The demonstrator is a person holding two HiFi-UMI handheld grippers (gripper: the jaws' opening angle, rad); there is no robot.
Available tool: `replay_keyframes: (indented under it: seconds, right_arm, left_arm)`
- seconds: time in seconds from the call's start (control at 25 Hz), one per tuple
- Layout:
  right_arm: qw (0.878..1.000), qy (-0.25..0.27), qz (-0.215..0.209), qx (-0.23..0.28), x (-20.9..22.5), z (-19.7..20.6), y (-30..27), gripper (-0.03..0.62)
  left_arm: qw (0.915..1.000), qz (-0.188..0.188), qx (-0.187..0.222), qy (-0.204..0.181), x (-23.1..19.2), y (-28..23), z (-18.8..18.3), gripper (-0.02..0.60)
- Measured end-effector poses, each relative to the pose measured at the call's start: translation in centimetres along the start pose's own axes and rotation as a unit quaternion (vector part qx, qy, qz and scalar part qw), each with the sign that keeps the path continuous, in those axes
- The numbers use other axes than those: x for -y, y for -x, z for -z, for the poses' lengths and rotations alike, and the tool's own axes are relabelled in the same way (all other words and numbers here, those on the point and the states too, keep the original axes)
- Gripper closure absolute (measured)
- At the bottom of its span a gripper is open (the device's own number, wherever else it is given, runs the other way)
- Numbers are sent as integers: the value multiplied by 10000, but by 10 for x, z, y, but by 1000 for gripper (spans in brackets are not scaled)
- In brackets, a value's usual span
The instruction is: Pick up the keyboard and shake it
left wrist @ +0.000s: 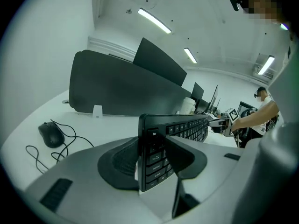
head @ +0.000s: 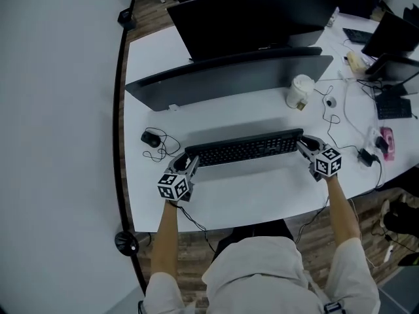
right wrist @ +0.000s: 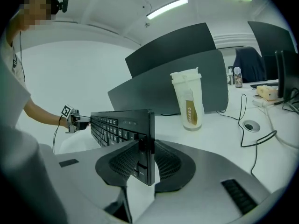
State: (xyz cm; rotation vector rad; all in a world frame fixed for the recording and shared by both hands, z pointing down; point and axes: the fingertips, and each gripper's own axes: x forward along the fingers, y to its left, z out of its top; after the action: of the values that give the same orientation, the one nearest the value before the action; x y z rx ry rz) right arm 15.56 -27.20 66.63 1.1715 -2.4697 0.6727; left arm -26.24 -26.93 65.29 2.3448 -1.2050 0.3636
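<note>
Observation, head view: black keyboard (head: pixel 245 149) lies lengthwise across the white bench (head: pixel 249 201), in front of the person, with a claw at each end.

Left claw (head: pixel 191 162): closed on the keyboard's left end. In the left gripper view the end with the Esc key sits between the two dark pads of the left claw (left wrist: pixel 152 157); one pad bears on the underside, the other on the key face. Keyboard (left wrist: pixel 156 143) runs away from the camera toward the other claw, visible at the far end.

Right claw (head: pixel 304 144): closed on the keyboard's right end. In the right gripper view both pads of the right claw (right wrist: pixel 147 160) press the thin edge of the keyboard (right wrist: pixel 135 125) from either side.

Whether the keyboard is clear of the bench or resting on it: cannot tell from these views.

Surroundings: black mouse (head: pixel 150 138) with a looped cable near the keyboard's left end, apart from it; also seen in the left gripper view (left wrist: pixel 50 134). A pale lidded cup (head: pixel 300 91) stands upright behind the keyboard's right end, in front of a wide curved monitor (head: pixel 229 80); the right gripper view shows the cup (right wrist: pixel 188 99) upright too. A second monitor (head: pixel 255 15) stands further back.
</note>
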Motion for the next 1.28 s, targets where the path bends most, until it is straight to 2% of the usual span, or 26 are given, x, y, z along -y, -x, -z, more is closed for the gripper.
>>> replay_keyframes:
  seconds: [0.24,0.36,0.64,0.8,1.08,1.28]
  right_arm:
    - [9989,384,221,158,13,-9,-7,467]
    - [9974,630,331,56,9,2,-7,459]
    - [9975,545,400,181,-4,22,14,456]
    - [9975,422,522,217,-8,26,15,465]
    - [9938,768,740,323,4,2,-5,465]
    - [9935,813,705,377,-6,14,5,464]
  left_arm:
    - [9989,56,284,-358,-3,-17,-14,393]
    - [9980,91,258,-562,1,-15,-1,382]
    - [9979,137,431,-459,20,6,24,376]
    - [9982,35,571,-192,22,10,28,351]
    - [9947,-199,751,-668,5,-9,-5,347]
    - [9945,-232,730,-708,10,2,15,339]
